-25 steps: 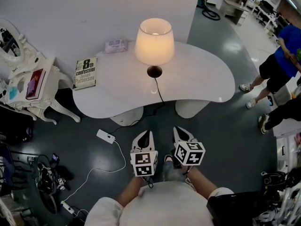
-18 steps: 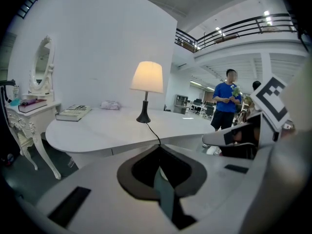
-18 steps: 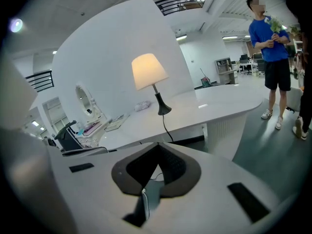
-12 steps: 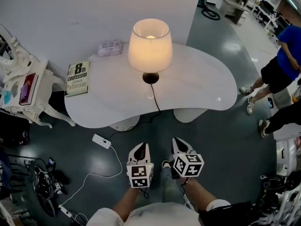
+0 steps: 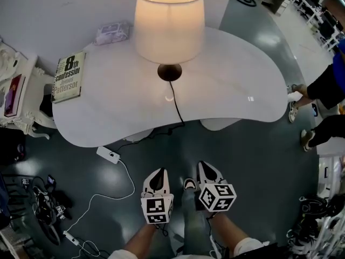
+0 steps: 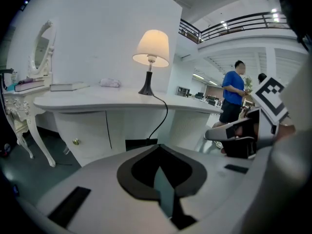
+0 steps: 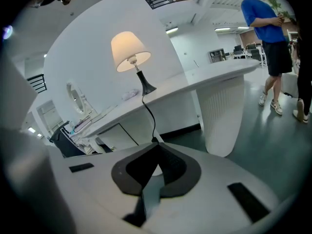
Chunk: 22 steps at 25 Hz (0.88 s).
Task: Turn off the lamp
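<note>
A lit lamp with a cream shade point(image 5: 169, 20) and a dark round base point(image 5: 169, 72) stands on the white curved table point(image 5: 237, 74). Its black cord point(image 5: 175, 104) runs from the base over the table's near edge. Both grippers hang low in front of the table, well short of the lamp. My left gripper point(image 5: 157, 178) is shut with nothing in it, and my right gripper point(image 5: 207, 171) beside it also has its jaws together and empty. The left gripper view has the lamp point(image 6: 151, 48) far ahead, above the shut tips point(image 6: 158, 147). The right gripper view shows the lamp point(image 7: 129, 50) beyond its closed tips point(image 7: 157, 147).
A paperback book point(image 5: 68, 76) and a tissue pack point(image 5: 113, 32) lie on the table's left part. A white power adapter point(image 5: 108, 155) with its cable lies on the floor. A white vanity point(image 5: 13, 90) stands left, tangled cables point(image 5: 46, 206) lower left, people point(image 5: 329, 85) at right.
Both grippers have sunk lower, side by side and still shut. The head view has come closer to the table, so the lamp looms larger and higher in the picture.
</note>
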Tool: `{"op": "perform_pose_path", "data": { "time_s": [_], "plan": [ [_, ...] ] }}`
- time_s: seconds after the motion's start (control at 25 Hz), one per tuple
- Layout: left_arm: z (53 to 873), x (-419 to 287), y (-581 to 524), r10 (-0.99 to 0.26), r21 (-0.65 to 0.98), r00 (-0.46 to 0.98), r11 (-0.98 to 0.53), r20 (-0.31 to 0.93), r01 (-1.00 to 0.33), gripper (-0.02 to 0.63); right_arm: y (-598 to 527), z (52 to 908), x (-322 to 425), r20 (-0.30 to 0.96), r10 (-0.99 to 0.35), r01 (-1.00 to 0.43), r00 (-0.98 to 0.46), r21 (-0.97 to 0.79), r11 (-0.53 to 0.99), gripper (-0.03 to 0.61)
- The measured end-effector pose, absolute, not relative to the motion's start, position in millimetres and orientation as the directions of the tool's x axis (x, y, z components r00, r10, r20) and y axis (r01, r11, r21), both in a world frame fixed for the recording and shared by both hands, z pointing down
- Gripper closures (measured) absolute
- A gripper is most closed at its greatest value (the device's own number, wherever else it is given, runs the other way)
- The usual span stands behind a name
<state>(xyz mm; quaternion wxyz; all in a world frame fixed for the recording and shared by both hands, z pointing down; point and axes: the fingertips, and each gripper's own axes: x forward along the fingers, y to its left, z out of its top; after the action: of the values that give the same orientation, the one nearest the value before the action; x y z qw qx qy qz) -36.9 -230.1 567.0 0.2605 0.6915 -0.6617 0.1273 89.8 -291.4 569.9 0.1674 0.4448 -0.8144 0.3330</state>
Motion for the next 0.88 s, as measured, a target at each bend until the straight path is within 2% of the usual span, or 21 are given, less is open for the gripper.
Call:
{"op": "perform_pose_path", "data": {
  "time_s": [0.52,0.88],
  "plan": [
    [702.8,-34.5,-240.0,-0.823,0.21,0.094,0.032,0.56,-0.977,0.604,-287.0,704.3,84.2,0.603,-0.582,-0.837,-0.547,-0.407,0.365,0.58],
    [732.2,-33.2,-241.0,-0.816,0.181,0.092,0.016,0.571,-0.983,0.606,-284.5,726.8,88.0,0.61,-0.579,-0.841,-0.541,-0.406,0.359,0.58]
  ]
}}
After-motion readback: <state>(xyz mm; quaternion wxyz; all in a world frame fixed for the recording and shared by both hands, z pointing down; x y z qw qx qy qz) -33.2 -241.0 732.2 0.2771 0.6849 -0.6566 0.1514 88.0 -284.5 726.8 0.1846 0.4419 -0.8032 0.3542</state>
